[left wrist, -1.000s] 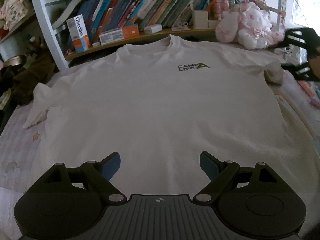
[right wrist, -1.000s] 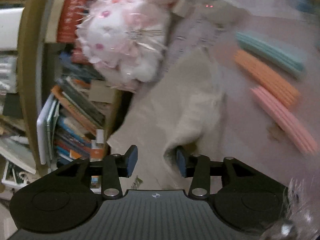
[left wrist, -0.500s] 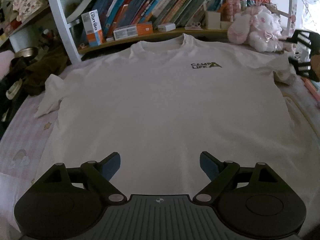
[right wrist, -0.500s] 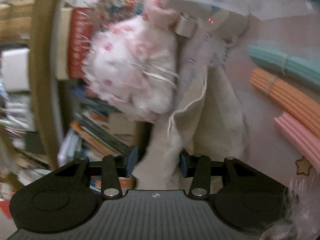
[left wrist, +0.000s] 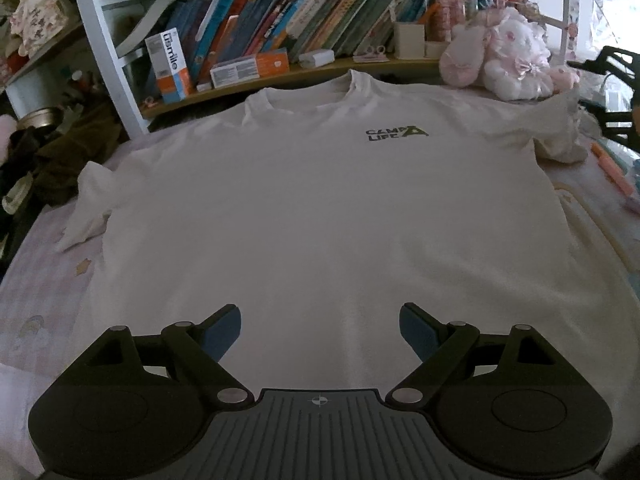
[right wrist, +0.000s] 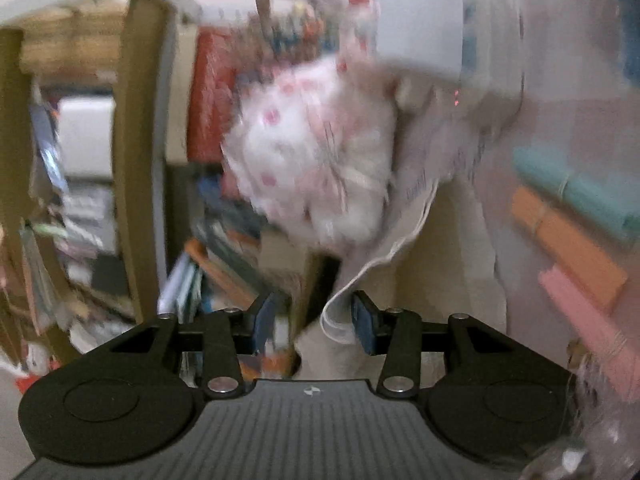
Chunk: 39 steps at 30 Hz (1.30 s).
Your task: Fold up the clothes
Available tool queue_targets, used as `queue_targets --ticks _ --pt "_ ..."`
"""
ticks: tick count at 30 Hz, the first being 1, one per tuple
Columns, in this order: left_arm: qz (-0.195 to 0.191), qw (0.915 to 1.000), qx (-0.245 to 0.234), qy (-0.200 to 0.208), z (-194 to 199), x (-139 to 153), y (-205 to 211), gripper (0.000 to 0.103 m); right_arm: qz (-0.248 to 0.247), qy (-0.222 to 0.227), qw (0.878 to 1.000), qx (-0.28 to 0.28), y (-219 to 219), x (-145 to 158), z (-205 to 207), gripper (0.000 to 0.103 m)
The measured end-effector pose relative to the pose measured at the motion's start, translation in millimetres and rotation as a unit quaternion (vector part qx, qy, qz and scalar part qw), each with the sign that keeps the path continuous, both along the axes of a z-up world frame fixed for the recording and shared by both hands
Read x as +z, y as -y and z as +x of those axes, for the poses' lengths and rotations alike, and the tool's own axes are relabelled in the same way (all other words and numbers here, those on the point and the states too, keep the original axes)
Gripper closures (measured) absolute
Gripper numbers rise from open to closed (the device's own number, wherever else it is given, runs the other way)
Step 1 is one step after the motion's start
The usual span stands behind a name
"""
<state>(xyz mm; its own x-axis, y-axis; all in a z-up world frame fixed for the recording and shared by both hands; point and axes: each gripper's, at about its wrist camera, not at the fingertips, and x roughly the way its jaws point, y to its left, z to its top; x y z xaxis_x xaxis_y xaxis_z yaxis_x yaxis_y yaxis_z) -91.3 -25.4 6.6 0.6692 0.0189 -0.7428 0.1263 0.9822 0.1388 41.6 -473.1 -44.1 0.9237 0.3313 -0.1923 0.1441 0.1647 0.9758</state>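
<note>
While shirt (left wrist: 320,208) lies flat, chest up, on bed (left wrist: 40,300), left gripper (left wrist: 320,330) hovers over hem, jaws wide, empty. Right wrist view, blurred: right gripper (right wrist: 312,322) parted, sleeve (right wrist: 400,280) edge between pads, not pinched; plush (right wrist: 316,168) beyond.

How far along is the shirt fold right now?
Done: the white cotton T-shirt lies spread flat, print up. In hand: the right claw sits open around the lifted sleeve hem; the view is blurred. The left claw hovers open above the bottom hem. Left: every fold.
</note>
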Motion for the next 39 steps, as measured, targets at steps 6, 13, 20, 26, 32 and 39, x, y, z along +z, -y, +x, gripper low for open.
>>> queue_targets --ticks 6,13,20,26,32,39 --pt "0.0 1.0 -0.002 -0.001 1.9 0.0 0.2 0.014 -0.071 -0.079 0.994 0.02 1.2 1.6 5.5 0.061" --pt "-0.002 1.0 -0.006 -0.003 4.9 -1.2 1.2 0.014 -0.169 -0.148 0.971 0.083 -17.2 4.6 -3.6 0.063" --pt "-0.004 0.9999 -0.01 -0.005 8.8 -2.4 3.4 0.014 -0.308 -0.192 0.923 0.127 -40.1 11.4 -12.0 0.099" --pt "0.0 0.9999 -0.012 -0.003 8.7 -2.3 4.6 0.014 -0.376 -0.219 0.892 0.12 -44.5 25.9 -10.6 0.076" --pt "-0.011 0.9999 0.005 -0.007 11.0 -3.1 0.5 0.014 -0.41 -0.217 0.878 0.12 -51.3 29.0 -2.3 0.072" --pt "-0.011 0.9999 -0.009 -0.008 6.5 -5.1 2.6 0.014 -0.494 -0.21 0.836 0.117 -79.9 23.5 19.8 0.08"
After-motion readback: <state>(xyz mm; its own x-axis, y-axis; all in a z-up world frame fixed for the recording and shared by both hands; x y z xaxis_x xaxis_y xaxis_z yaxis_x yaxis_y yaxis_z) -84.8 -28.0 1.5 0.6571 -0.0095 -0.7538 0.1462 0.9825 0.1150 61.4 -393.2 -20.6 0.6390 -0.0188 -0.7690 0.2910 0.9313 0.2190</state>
